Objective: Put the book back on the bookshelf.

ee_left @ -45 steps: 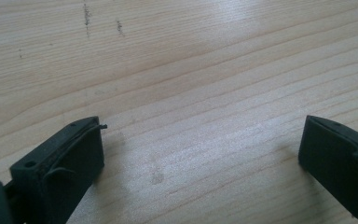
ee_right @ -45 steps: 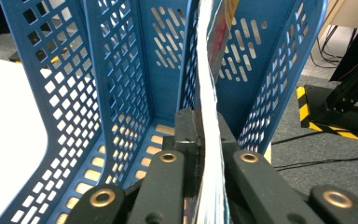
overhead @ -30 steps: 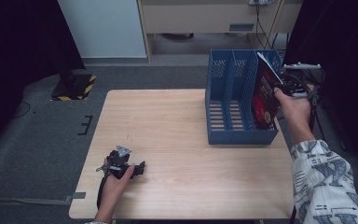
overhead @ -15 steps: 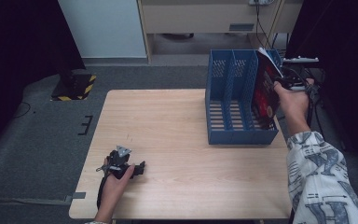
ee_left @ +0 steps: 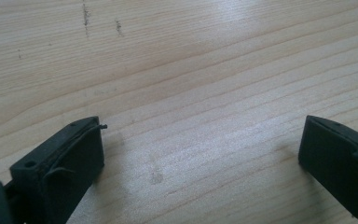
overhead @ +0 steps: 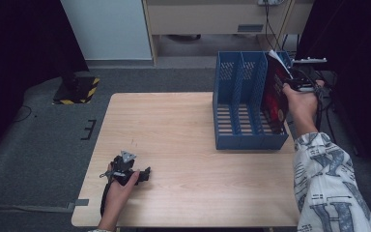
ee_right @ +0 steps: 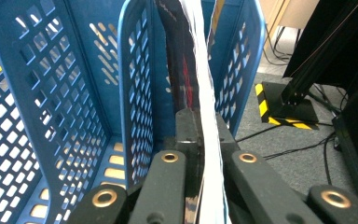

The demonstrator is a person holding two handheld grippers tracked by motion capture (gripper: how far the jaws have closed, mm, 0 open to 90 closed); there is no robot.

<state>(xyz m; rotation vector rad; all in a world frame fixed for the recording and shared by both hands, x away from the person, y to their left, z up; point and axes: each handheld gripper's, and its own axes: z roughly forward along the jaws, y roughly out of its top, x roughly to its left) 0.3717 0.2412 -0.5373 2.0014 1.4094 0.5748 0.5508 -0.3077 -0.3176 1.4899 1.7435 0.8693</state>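
Magazine [overhead: 274,96], red and black on its cover with white page edges, is the item in hand; findings run from the left of the high view to the right.

Left gripper [overhead: 144,175] rests on the wooden table [overhead: 183,130] near its front-left corner, at about 7 o'clock from the table's middle, under the person's left hand [overhead: 118,186]. In the left gripper view its jaws stand wide apart over bare wood with nothing between them. It takes no part in the work.

Blue file rack [overhead: 241,104] stands on the right half of the table, at about 2 o'clock from its middle, with three slots side by side. The two left slots appear empty.

The magazine stands on edge in the rightmost slot, tilted, its upper corner rising above the rack's rim toward 1 o'clock. Right gripper [overhead: 290,86] is clamped on its outer edge from the 3 o'clock side; the right gripper view shows both jaws closed on the white pages [ee_right: 204,116], with the magazine running straight ahead of the claw between the slot's perforated walls.

Judgement: the step in hand is seating the magazine in the rightmost slot. It looks partly in, not yet settled. The next move calls for lowering it until the bottom edge bears on the slatted floor, keeping it parallel to the divider, then parting the jaws and drawing back toward 3 o'clock without dragging the pages.
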